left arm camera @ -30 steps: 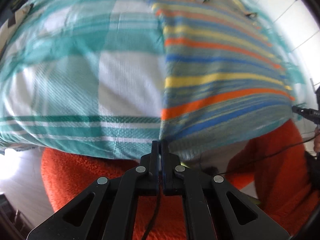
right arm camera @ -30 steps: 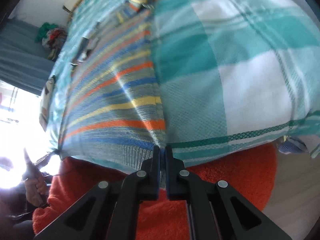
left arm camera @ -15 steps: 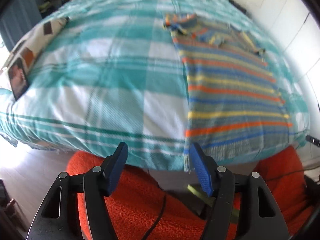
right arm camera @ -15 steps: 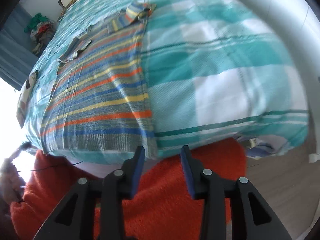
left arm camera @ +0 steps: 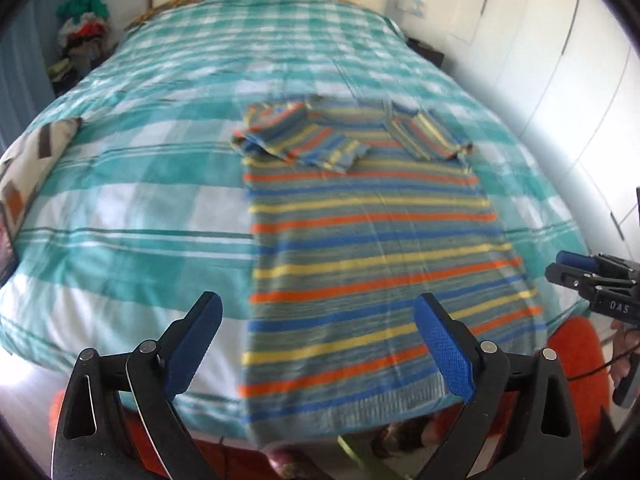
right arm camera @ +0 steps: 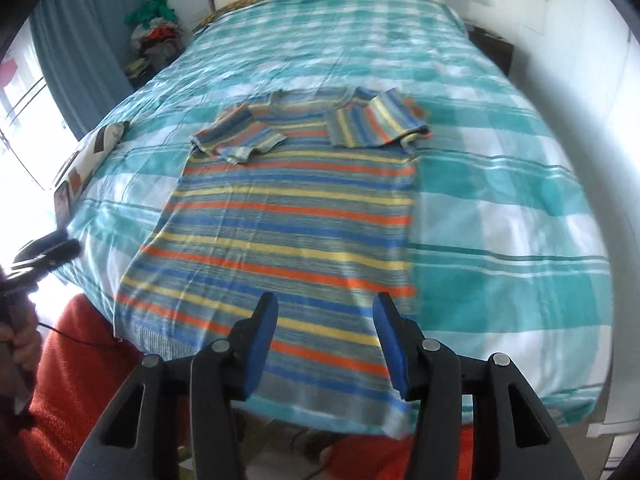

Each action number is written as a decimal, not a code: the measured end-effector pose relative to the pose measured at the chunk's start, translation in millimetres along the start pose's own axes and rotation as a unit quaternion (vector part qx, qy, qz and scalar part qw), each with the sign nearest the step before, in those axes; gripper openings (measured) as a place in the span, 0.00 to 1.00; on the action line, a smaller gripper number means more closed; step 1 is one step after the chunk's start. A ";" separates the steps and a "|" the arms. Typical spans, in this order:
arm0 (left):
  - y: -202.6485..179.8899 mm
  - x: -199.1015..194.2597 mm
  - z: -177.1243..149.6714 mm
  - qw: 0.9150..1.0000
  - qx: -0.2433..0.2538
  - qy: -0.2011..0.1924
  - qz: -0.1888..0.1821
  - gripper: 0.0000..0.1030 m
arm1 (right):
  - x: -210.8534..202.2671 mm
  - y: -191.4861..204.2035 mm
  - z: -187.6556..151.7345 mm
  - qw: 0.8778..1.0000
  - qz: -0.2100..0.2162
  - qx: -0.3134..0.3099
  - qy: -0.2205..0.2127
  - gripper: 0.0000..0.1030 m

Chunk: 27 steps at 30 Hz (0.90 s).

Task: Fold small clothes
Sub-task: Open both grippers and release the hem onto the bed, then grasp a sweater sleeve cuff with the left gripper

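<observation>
Striped shirt (left arm camera: 368,248) spread flat on bed (left arm camera: 160,184) with teal-and-white checked cover, hem hanging just over near edge, both sleeves folded inward across chest. Left sleeve (left arm camera: 296,140) bunched and rumpled, right sleeve (left arm camera: 430,134) lying flatter. Left tongs (left arm camera: 318,344) above near-left part of shirt, jaws opening and spread very wide, blue pads clear of cloth, nothing between them. Right tongs (right arm camera: 326,340) above hem near shirt's right edge, jaws opening too, gap narrower, gripping nothing. Right tongs also visible at right rim of left wrist view, held by a hand. Orange rug (right arm camera: 76,364) on floor below bed's near edge. Heap of clothes (right arm camera: 156,36) far left by blue curtain (right arm camera: 84,52). Patterned pillow (left arm camera: 28,168) at left edge of bed.
</observation>
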<state>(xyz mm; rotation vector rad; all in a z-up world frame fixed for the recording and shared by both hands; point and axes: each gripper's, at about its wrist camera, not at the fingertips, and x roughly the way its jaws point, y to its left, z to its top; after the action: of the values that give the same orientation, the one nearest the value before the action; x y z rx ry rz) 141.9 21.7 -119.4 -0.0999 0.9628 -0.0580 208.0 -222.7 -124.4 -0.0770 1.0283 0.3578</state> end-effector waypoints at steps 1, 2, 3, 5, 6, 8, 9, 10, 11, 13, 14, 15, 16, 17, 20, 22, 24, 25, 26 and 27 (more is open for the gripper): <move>-6.1 14.7 -4.6 1.000 0.006 0.013 0.009 0.94 | 13.2 3.4 -2.4 1.000 0.004 -0.001 0.006 0.48; -9.9 37.0 -12.4 0.999 0.013 0.034 0.025 0.94 | 25.7 6.0 -6.2 1.000 0.008 -0.003 0.013 0.48; -11.7 48.2 -19.1 0.998 0.017 0.048 0.032 0.94 | 42.0 7.0 -11.7 1.000 0.009 -0.003 0.023 0.48; -11.7 79.6 -42.2 0.991 0.043 0.113 0.059 0.94 | 75.0 5.8 -26.8 0.998 0.005 -0.002 0.056 0.48; -11.7 84.8 -52.5 0.987 0.061 0.131 0.067 0.95 | 87.4 3.2 -34.8 0.997 0.002 -0.001 0.078 0.48; -13.6 72.4 -63.4 0.985 0.100 0.126 0.069 0.96 | 104.0 -3.0 -50.7 0.993 0.005 0.003 0.115 0.49; -13.6 65.8 -64.9 0.982 0.112 0.133 0.068 0.95 | 101.3 -7.0 -56.3 0.993 0.014 0.005 0.115 0.49; -12.2 59.4 -65.3 0.981 0.116 0.137 0.067 0.95 | 96.6 -10.0 -58.2 0.993 0.019 0.006 0.120 0.48; -8.1 50.7 -63.7 0.983 0.112 0.130 0.066 0.95 | 92.7 -13.2 -57.0 0.991 0.023 0.011 0.131 0.48; 2.6 38.0 -55.9 0.989 0.090 0.100 0.067 0.95 | 81.9 -19.3 -40.6 0.991 0.032 0.011 0.131 0.48; 10.7 32.3 -48.0 0.992 0.070 0.081 0.070 0.95 | 76.4 -18.5 -18.8 0.993 0.025 -0.012 0.119 0.48; 18.8 28.9 -40.5 0.994 0.048 0.065 0.075 0.95 | 74.7 -15.9 -0.7 0.994 0.017 -0.033 0.107 0.49; 25.4 27.9 -35.2 0.995 0.028 0.054 0.077 0.95 | 75.7 -11.9 21.2 0.994 0.007 -0.059 0.092 0.53; 33.7 26.5 -29.9 0.996 0.000 0.045 0.078 0.95 | 79.6 -7.0 44.0 0.993 -0.004 -0.086 0.077 0.62; 53.2 25.3 -24.7 0.995 -0.063 0.041 0.069 0.95 | 116.9 12.0 113.0 0.983 -0.053 -0.174 0.032 0.65; 60.3 20.3 -27.7 0.993 -0.081 0.041 0.073 0.95 | 158.6 22.4 153.2 0.975 -0.069 -0.208 0.021 0.64; 64.7 17.3 -35.1 0.992 -0.084 0.045 0.089 0.95 | 198.6 30.4 179.1 0.974 -0.064 -0.218 0.023 0.64; 69.0 14.0 -39.0 0.990 -0.085 0.049 0.098 0.95 | 223.8 32.7 191.9 0.975 -0.068 -0.212 0.026 0.64; 70.7 12.1 -43.0 0.989 -0.087 0.053 0.104 0.95 | 233.4 31.2 197.9 0.977 -0.067 -0.202 0.026 0.63; 72.2 10.6 -47.2 0.988 -0.090 0.059 0.109 0.95 | 248.0 25.1 205.0 0.982 -0.060 -0.178 0.027 0.61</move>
<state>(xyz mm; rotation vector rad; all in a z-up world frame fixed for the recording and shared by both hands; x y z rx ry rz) 109.5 89.7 -162.8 -0.1587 1.0903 0.2271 483.6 -88.9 -225.8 -0.4712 0.9983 0.4287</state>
